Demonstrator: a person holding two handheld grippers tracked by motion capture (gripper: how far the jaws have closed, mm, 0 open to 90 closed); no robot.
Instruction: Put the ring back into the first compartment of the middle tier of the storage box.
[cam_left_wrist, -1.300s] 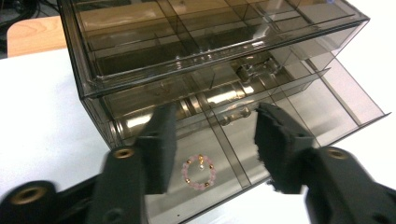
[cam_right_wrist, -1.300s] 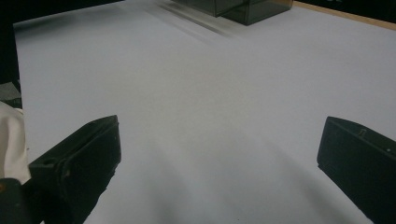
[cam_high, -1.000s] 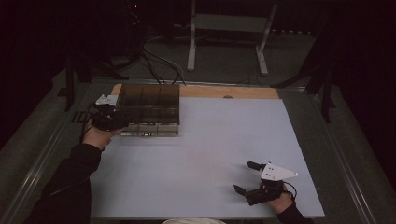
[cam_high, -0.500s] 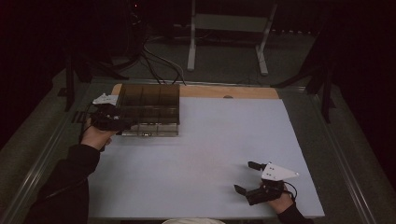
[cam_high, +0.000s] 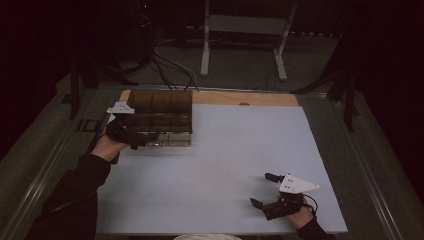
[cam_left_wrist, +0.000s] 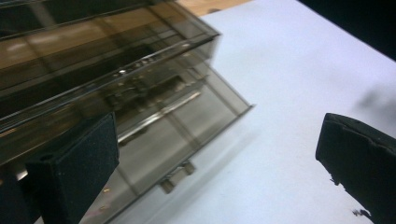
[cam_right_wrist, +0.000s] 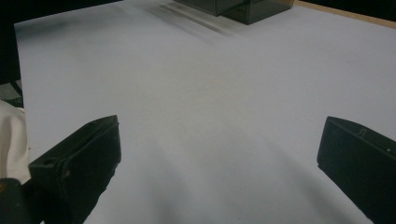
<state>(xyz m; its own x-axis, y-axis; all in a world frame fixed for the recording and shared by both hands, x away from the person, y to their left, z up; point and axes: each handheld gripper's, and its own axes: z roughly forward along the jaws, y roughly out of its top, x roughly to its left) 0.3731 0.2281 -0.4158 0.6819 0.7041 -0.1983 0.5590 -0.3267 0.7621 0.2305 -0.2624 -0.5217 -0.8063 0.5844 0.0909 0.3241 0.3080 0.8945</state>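
The smoky clear drawer box (cam_high: 161, 119) sits at the far left of the white tabletop (cam_high: 225, 165). The left gripper (cam_high: 131, 140) (fingers just spread wide, nothing between them) hovers at its front; the right gripper (cam_high: 265, 190) rests near the front edge, fingers apart.

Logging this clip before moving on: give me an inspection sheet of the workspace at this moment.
Surface: white sheet over a wooden table, bare in the middle.
Job's things: smoky clear plastic drawer box at the far left corner, a drawer slid partly out.
Clutter: nothing seen.
Grippers: left gripper at the box's near left side, jaws just opened wide, nothing between them; right gripper low at the near right, jaws open, empty.
Cables: black cables on the floor behind the table.
Surroundings: dark room, white stand legs beyond.
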